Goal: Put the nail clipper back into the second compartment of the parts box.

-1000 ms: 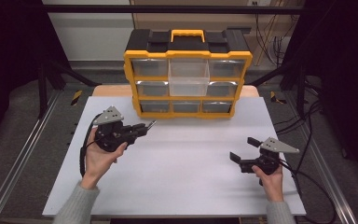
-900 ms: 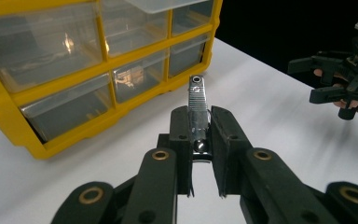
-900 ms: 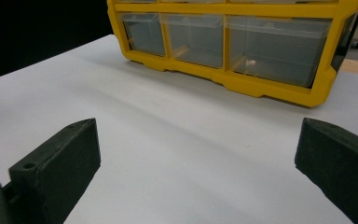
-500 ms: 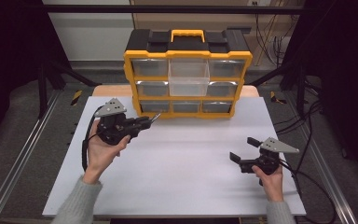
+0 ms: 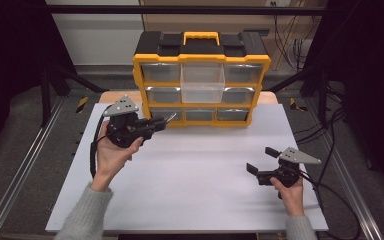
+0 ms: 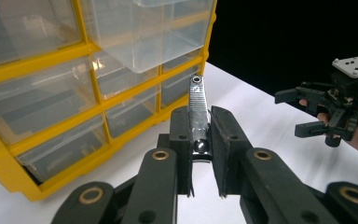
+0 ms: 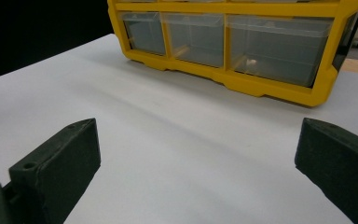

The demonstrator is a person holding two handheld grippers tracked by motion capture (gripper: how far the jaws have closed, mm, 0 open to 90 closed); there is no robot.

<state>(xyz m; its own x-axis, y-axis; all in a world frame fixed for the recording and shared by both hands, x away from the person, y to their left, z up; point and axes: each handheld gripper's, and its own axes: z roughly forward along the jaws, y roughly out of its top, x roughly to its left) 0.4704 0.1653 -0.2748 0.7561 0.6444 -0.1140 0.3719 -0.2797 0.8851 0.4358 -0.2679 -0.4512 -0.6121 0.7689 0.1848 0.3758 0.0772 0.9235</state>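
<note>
Where the left gripper (image 5: pixel 166 120) hovers near the far left of the white desk (image 5: pixel 195 190), its two black jaws are pinched on a small silver metal bar with a ribbed face and a hole at its tip (image 6: pixel 197 109). In the left gripper view the bar stands out forward from between the flat pads (image 6: pixel 182 140); its lower end is hidden between them, and what kind of tool it is cannot be made out. In the high view it is only a thin bright sliver, pointing at the lower left of the yellow plastic drawer cabinet with a black lid and yellow handle (image 5: pixel 201 59).

The cabinet stands at the desk's far edge, its drawers of clear, glossy plastic. One wide clear drawer in the upper middle (image 5: pixel 202 82) juts forward from the frame. The drawers' contents are hard to make out through the reflections.

Near the right edge of the desk the right gripper (image 5: pixel 261 161) is held low, its matte black jaws spread wide with bare desk between them; in the right gripper view both jaws are cut off by the picture's lower corners. A grey knit sleeve (image 5: pixel 82 215) covers the left forearm, cut off at the bottom.
</note>
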